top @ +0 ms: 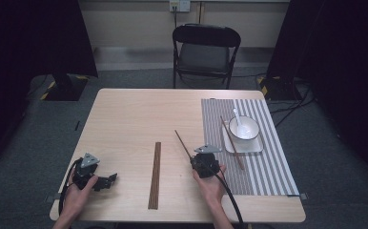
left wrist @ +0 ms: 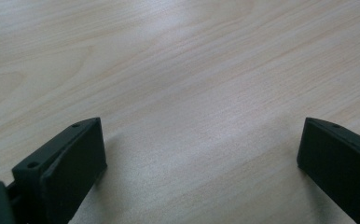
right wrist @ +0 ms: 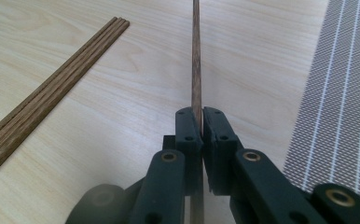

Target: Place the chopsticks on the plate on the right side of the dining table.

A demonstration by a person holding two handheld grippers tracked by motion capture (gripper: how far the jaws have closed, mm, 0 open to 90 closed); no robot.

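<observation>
You had the right gripper with its fingers pinched tight on one chopstick, its tip aimed toward 11 o'clock over the table, probably bound for the placemat, while your left gripper rested wide open, empty.

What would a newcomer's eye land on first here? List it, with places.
The right claw, shut on a thin dark wooden chopstick just left of the grey striped placemat. Then the white bowl holding a white spoon on that placemat, and the bundle of brown wooden chopsticks at table centre.
</observation>
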